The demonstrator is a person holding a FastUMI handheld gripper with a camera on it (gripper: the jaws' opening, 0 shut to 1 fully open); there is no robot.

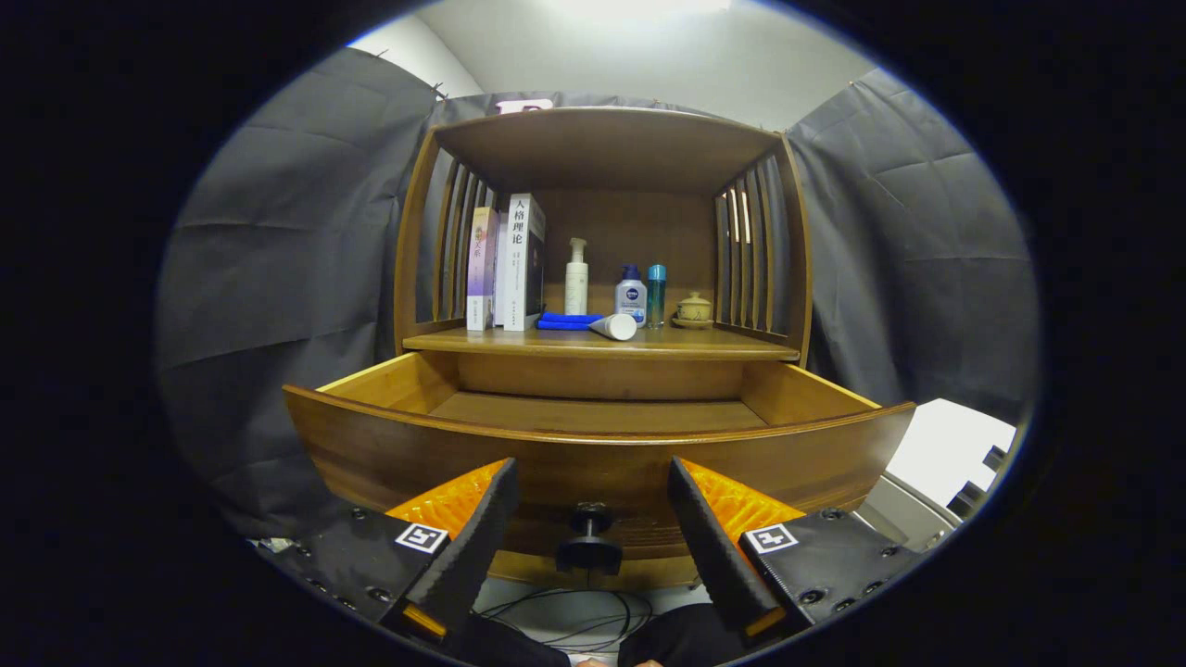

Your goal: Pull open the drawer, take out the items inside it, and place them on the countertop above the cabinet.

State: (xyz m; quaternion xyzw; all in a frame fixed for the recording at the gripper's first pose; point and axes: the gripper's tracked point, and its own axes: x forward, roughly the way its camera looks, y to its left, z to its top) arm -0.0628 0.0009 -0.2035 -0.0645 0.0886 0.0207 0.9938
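Observation:
The wooden drawer (593,459) stands pulled open just ahead of my fingers, and the part of its floor I can see is bare wood. Its dark round knob (587,537) sits low on the drawer front, between my fingertips and untouched. My gripper (588,486) is open, one finger on each side of the knob. On the countertop (602,343) above lie a blue cloth (567,320) and a white tube (614,326) on its side. Behind them stand a white pump bottle (576,278), a blue-capped bottle (631,295) and a slim teal bottle (656,295).
Upright books (508,264) lean at the countertop's left end, and a small lidded ceramic jar (693,309) sits at its right. Slatted wooden sides and a top board enclose the shelf. Black cables (565,616) lie on the floor below the drawer.

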